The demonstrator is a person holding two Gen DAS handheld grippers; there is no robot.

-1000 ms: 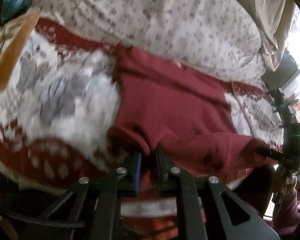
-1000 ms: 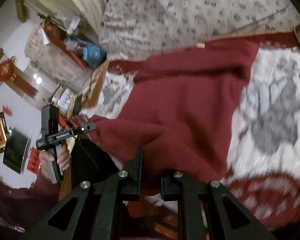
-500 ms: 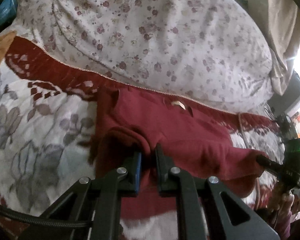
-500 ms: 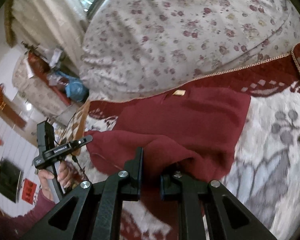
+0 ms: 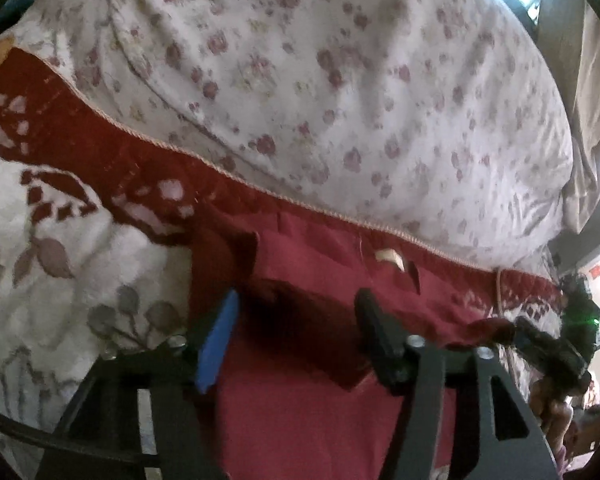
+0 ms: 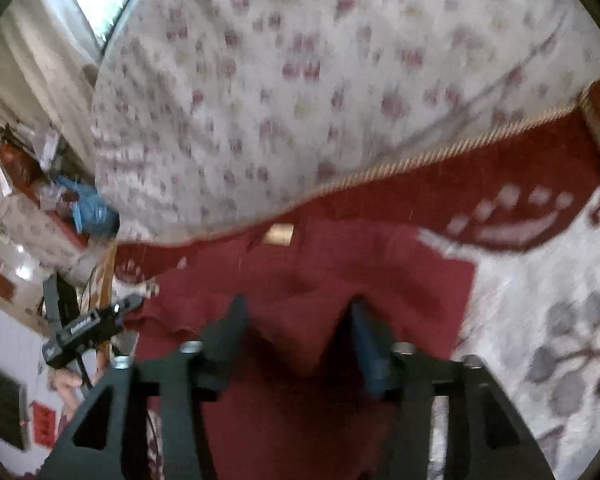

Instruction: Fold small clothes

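A dark red garment (image 5: pixel 320 280) lies folded over on the patterned blanket (image 5: pixel 60 240), its tan neck label (image 5: pixel 388 258) at the far edge. My left gripper (image 5: pixel 296 314) hovers low over the folded edge. Its jaws are opening, and a loose fold of red cloth lies between them without being pressed. In the right wrist view the same garment (image 6: pixel 380 264) and label (image 6: pixel 278 234) show. My right gripper (image 6: pixel 298 316) is also opening, with a ridge of cloth standing free between its fingers. Each gripper shows at the side of the other's view, held by a hand (image 6: pixel 66 380).
A big floral duvet (image 5: pixel 340 80) bulges just beyond the garment, along the blanket's corded red border (image 6: pixel 440 156). A curtain (image 5: pixel 592 80) hangs at the far right. Room clutter and a blue bag (image 6: pixel 94 212) lie off the bed's left side.
Both grippers carried the garment's near edge forward towards the label edge and doubled it over. Their jaws, shut on the cloth before, have now parted and let it go.
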